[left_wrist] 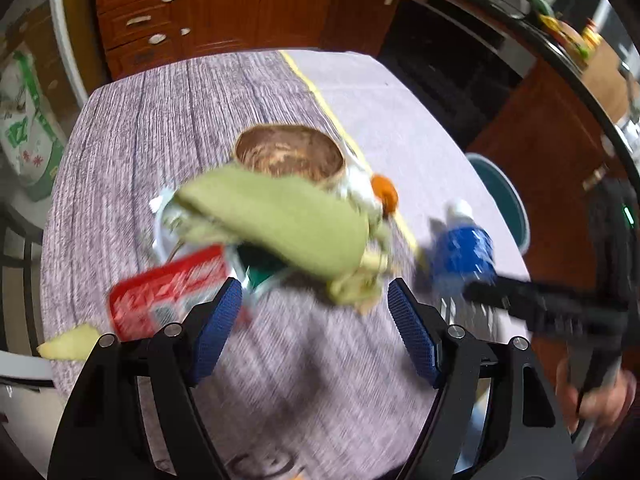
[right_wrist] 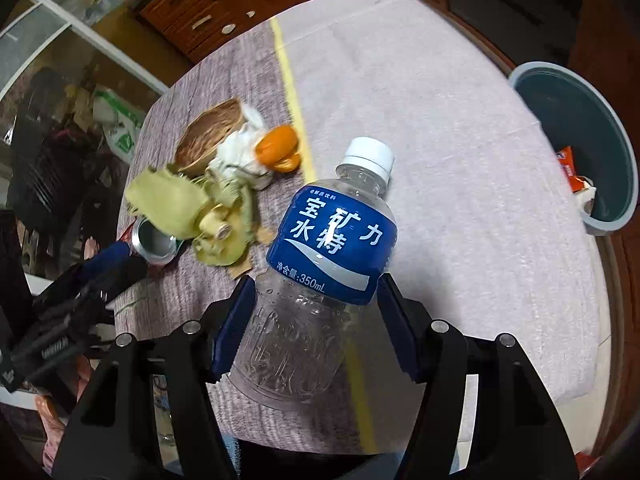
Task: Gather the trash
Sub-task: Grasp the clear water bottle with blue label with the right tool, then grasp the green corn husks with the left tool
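My right gripper (right_wrist: 316,304) is shut on a clear plastic bottle (right_wrist: 332,240) with a blue label and white cap, held above the table; the bottle also shows in the left wrist view (left_wrist: 460,248). My left gripper (left_wrist: 316,308) is open and empty just in front of a trash pile. The pile holds a red can (left_wrist: 168,292), green peel scraps (left_wrist: 288,220), a brown coconut shell (left_wrist: 288,154), crumpled white tissue (right_wrist: 240,152) and orange peel (right_wrist: 278,148). The can's open top (right_wrist: 154,240) shows beside the left gripper's finger.
A grey-blue trash bin (right_wrist: 618,168) stands on the floor beyond the table's right edge, with wrappers inside. The table (right_wrist: 440,120) has a grey cloth with a yellow stripe. A yellowish scrap (left_wrist: 68,346) lies at the table's left edge. Wooden cabinets stand behind.
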Demonstrator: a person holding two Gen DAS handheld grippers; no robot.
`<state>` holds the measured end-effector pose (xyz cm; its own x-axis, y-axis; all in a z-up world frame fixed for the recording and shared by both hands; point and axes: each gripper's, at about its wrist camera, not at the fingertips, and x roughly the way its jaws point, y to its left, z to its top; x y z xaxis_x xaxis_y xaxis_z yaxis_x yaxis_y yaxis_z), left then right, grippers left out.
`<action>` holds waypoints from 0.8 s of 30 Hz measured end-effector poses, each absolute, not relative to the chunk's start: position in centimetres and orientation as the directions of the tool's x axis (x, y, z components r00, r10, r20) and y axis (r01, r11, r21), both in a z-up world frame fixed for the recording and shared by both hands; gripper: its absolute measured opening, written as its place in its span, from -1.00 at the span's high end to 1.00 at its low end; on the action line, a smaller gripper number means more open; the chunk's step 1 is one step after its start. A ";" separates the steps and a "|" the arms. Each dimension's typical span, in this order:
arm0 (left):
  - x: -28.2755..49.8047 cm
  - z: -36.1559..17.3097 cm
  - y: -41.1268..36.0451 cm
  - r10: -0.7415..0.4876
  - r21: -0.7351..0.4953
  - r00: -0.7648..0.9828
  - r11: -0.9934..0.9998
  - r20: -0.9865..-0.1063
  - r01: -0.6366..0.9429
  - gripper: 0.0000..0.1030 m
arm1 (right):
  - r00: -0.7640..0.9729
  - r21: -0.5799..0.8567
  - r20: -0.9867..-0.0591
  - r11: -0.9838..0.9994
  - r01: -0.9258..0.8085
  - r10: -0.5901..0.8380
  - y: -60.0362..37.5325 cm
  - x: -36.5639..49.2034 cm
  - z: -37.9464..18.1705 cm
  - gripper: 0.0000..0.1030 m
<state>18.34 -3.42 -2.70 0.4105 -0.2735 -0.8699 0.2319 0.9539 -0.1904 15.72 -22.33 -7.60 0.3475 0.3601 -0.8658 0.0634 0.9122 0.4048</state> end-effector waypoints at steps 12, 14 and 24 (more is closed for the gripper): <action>22.2 -5.4 -6.3 -0.178 -0.159 0.370 0.984 -0.912 0.082 -0.49 | 0.366 0.432 -0.847 0.900 0.053 0.385 -25.4 17.1 -8.2 -0.18; 22.3 -5.6 -6.7 -0.170 -0.150 0.379 0.985 -0.910 0.083 -0.38 | 0.369 0.440 -0.842 0.897 0.050 0.393 -25.7 17.1 -8.2 -0.18; 19.2 -3.4 -7.5 -0.171 -0.097 0.445 0.978 -0.879 0.183 0.25 | 0.380 0.462 -0.829 0.886 0.048 0.411 -26.0 16.9 -8.3 -0.17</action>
<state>19.15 -7.50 -3.39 0.4448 -0.1707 -0.8792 0.1828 0.9783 -0.0975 16.87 -26.03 -8.28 0.3802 0.4111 -0.8285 0.0483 0.8857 0.4617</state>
